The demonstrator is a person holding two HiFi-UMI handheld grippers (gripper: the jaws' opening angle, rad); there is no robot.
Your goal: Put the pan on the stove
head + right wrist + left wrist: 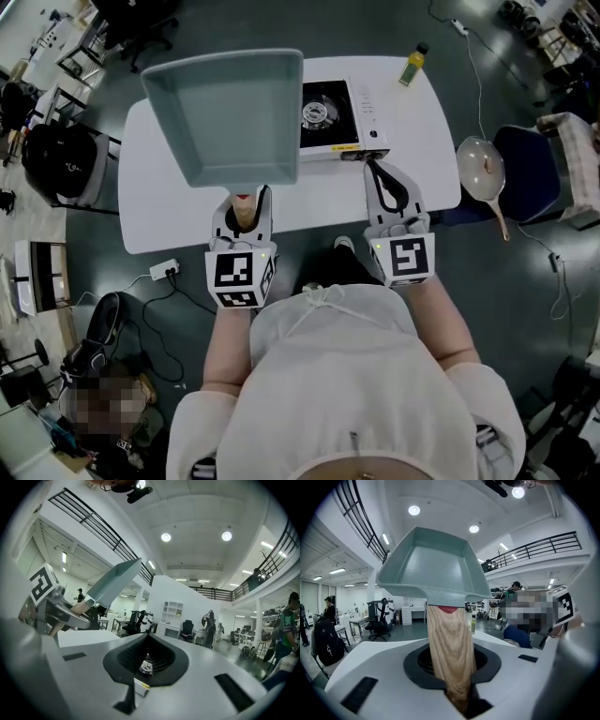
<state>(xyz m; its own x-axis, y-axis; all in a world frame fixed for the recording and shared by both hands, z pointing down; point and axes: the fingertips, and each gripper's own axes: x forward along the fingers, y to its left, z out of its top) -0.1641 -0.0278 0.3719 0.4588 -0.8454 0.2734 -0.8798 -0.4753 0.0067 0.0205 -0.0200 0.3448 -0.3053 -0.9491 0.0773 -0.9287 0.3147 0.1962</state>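
Pan: the grey-green square pan (225, 117) is off the table, held up by its pale wooden handle (246, 208) with its hollow turned to the head camera. It hangs over the left half of the white table (169, 220), and in that view its right edge overlaps the stove's left edge.
Stove: the white portable gas stove (336, 114) stands at the far middle of the table, its burner in view beside the pan.
Left claw: the left gripper (247, 202) is clamped on the lower end of the handle, its jaws a narrow way apart with the wood pressed between them.
Right claw: the right gripper (379, 178) has its jaws together, tips touching and nothing gripped. It is just in front of the stove's near right corner.
Head view alone: it shows a yellow bottle (412, 64) at the table's far right corner and a white round pan (480, 169) resting on a blue chair (525, 169) to the right.
Left gripper view alone: it shows the grain of the handle rising straight out of the jaws into the pan's underside.
Right gripper view alone: the burner shows through the loop below the closed tips. At the left the pan is seen edge-on, slanting up and away from the left gripper.
Pose: both grippers point away from the body, side by side. The bare forearms (225, 342) are bent in close to the chest.
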